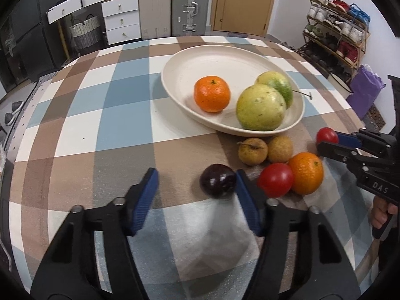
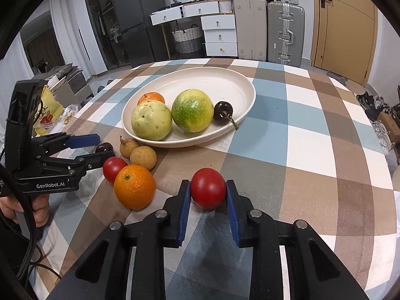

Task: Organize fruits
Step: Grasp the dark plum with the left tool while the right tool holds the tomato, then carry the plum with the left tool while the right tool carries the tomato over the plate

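Observation:
A cream oval plate point(image 1: 180, 75) point(image 2: 225, 85) holds a tangerine point(image 1: 212, 94), two green-yellow fruits point(image 1: 260, 107) point(image 2: 192, 110) and a dark cherry point(image 2: 222, 113). On the cloth beside it lie two brown longans point(image 1: 252, 151) point(image 1: 280, 148), a red tomato point(image 1: 275, 179) and an orange point(image 1: 307, 173) point(image 2: 134, 186). My left gripper point(image 1: 197, 182) is open around a dark cherry point(image 1: 217, 180), which touches its right pad. My right gripper point(image 2: 207, 192) is shut on a second red tomato point(image 2: 208, 188) point(image 1: 327, 136) at table level.
The round table has a checked blue, brown and white cloth point(image 1: 100, 115). Snack packets point(image 2: 47, 115) lie at its left edge in the right wrist view. Drawers, suitcases point(image 1: 190, 5) and a shoe rack point(image 1: 337, 32) stand beyond the table.

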Tool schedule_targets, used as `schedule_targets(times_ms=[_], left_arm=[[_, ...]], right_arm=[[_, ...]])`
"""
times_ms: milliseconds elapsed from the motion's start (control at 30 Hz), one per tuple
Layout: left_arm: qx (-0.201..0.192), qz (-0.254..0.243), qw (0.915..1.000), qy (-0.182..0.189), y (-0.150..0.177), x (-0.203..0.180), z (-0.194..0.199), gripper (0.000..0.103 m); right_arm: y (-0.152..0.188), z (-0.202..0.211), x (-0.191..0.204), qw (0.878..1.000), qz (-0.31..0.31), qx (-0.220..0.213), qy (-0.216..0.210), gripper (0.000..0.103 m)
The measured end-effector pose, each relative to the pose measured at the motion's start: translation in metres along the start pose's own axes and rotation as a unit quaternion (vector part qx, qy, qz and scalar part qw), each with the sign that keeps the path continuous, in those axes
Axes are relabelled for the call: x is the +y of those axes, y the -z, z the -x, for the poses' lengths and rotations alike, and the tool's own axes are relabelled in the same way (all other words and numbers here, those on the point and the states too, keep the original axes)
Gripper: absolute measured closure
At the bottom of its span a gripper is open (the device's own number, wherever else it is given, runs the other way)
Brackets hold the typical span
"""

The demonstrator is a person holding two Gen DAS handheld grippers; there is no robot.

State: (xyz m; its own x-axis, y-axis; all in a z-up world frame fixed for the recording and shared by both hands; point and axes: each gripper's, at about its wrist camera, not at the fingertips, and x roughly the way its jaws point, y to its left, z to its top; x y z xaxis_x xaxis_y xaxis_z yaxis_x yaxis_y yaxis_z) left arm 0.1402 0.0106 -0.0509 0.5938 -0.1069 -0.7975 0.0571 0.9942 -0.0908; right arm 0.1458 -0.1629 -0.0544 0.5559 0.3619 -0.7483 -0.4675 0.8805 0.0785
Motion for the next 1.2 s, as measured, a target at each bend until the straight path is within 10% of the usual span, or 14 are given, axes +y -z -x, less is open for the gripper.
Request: schedule_targets(times_ms=[100,1200], left_arm=[[-0.007,-0.009,0.9995,0.030,0.002,-0.006,0.005,0.078],[-0.092,0.011,0.9955,0.021,-0.045,0.004,0.056,0.078]], right_arm=[[0.000,0.002,0.001,1.000,-0.002,-0.003,0.001,0.075],[-0.048,0.053,-0.003,0.993,-0.036,-0.100,-0.052,0.075]])
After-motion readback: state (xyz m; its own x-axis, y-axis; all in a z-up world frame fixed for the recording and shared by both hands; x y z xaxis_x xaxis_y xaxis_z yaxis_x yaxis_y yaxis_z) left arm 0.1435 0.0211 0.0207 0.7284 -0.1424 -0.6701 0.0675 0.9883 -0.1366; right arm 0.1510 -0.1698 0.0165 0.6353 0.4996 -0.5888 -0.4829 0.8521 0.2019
